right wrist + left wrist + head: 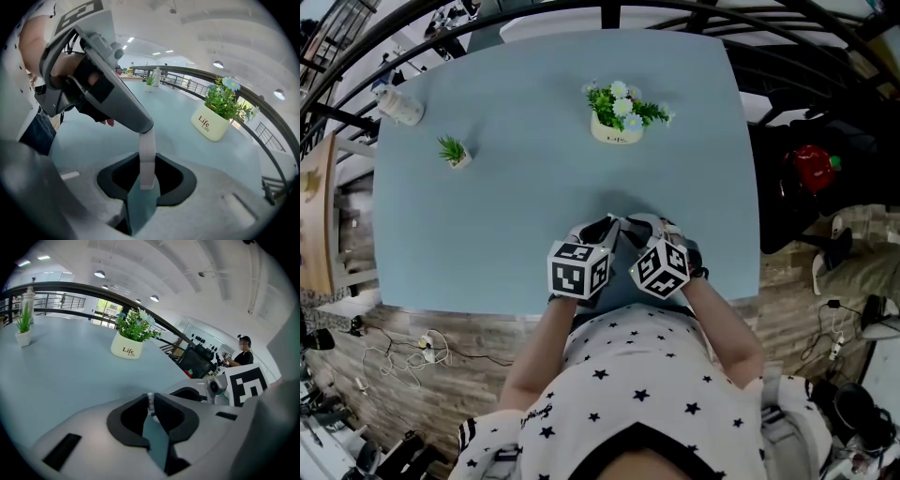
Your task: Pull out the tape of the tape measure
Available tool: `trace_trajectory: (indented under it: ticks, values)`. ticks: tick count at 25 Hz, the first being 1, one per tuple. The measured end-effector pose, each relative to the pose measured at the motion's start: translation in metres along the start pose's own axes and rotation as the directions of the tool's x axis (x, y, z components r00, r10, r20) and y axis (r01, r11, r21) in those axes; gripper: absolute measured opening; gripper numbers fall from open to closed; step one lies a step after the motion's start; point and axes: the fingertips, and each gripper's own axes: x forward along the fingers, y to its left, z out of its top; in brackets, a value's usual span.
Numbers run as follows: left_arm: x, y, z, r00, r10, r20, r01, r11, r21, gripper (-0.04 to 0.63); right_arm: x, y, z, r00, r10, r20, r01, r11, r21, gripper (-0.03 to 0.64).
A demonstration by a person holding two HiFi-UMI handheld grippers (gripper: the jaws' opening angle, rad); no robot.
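Observation:
Both grippers meet tip to tip low over the blue table [487, 234], near its front edge. In the right gripper view, a narrow white tape measure [147, 154] stands edge-on between the fingertips of my right gripper [146, 180], which is shut on it. Its top reaches the tip of the left gripper's grey finger [126, 110]. In the left gripper view, my left gripper [150, 402] is nearly closed, its pads pressing a small white tape end [150, 398]. From the head view the left gripper [605, 230] and right gripper [633, 227] hide the tape measure.
A cream flower pot [617, 127] marked "Life" stands at mid-table, beyond the grippers. A small potted plant [455, 152] and a bottle [398, 106] sit at the far left. A dark railing [84, 289] runs behind the table. A person [241, 355] sits far off.

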Motion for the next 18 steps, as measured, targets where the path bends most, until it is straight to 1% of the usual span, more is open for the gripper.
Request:
trace_trajectory:
  ticks: [5, 16, 18]
  values:
    - [-0.005, -0.003, 0.002, 1.000, -0.015, 0.013, 0.015, 1.000, 0.003, 0.034, -0.001, -0.001, 0.000, 1.000, -0.023, -0.002, 0.022, 0.998, -0.050, 0.101]
    - [-0.024, -0.012, 0.002, 0.999, -0.032, 0.035, 0.030, 0.999, 0.038, 0.032, -0.004, 0.003, 0.009, 0.998, -0.056, 0.012, 0.057, 0.989, -0.135, 0.100]
    - [-0.029, -0.013, 0.004, 0.998, -0.033, 0.048, 0.031, 0.999, 0.035, 0.031, -0.003, 0.003, 0.010, 0.998, -0.061, 0.005, 0.061, 0.988, -0.144, 0.100]
